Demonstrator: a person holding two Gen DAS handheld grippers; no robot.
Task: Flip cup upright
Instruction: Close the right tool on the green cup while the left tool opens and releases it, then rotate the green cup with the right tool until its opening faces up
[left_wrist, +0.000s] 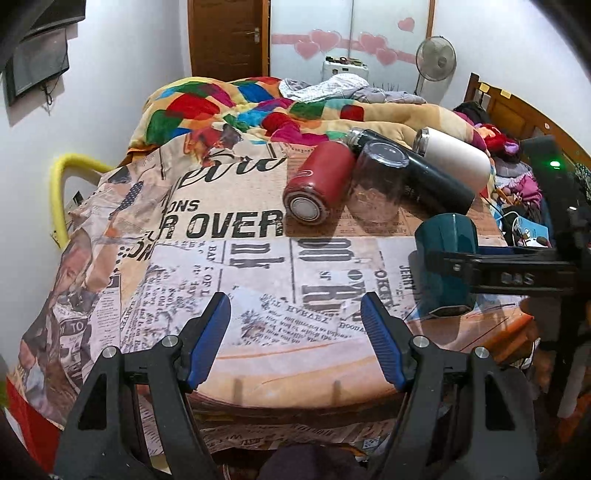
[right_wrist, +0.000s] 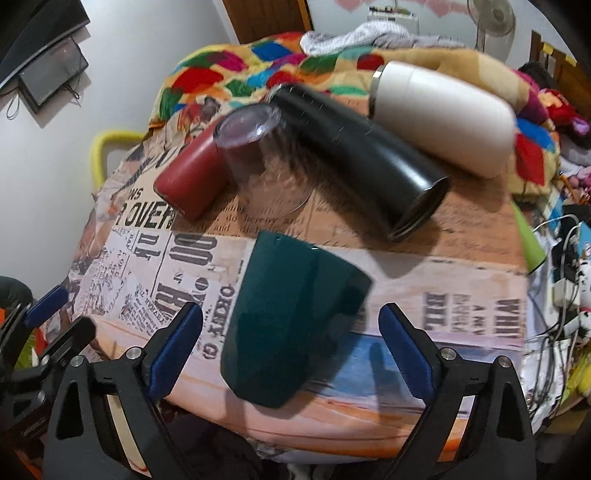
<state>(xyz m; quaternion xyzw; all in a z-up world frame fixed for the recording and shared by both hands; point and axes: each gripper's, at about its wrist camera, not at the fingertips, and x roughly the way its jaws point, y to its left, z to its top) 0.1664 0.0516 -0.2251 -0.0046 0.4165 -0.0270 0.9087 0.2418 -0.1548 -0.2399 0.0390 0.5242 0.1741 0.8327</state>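
Closing in on teal cup (right_wrist: 295, 317), mouth down on table (right_wrist: 461, 258), between spread right tongs (right_wrist: 291, 332), no contact yet; judged pre-grasp. Advice: centre pads on mid-wall, squeeze square, lift before rolling wrist, steer away from clear glass (right_wrist: 266, 166) and black flask (right_wrist: 362, 158) behind. Left tongs (left_wrist: 295, 328) spread, empty, well apart from cup

The dark teal cup (right_wrist: 291, 317) stood upside down, mouth against the newspaper-print tablecloth (right_wrist: 461, 295), near its front edge
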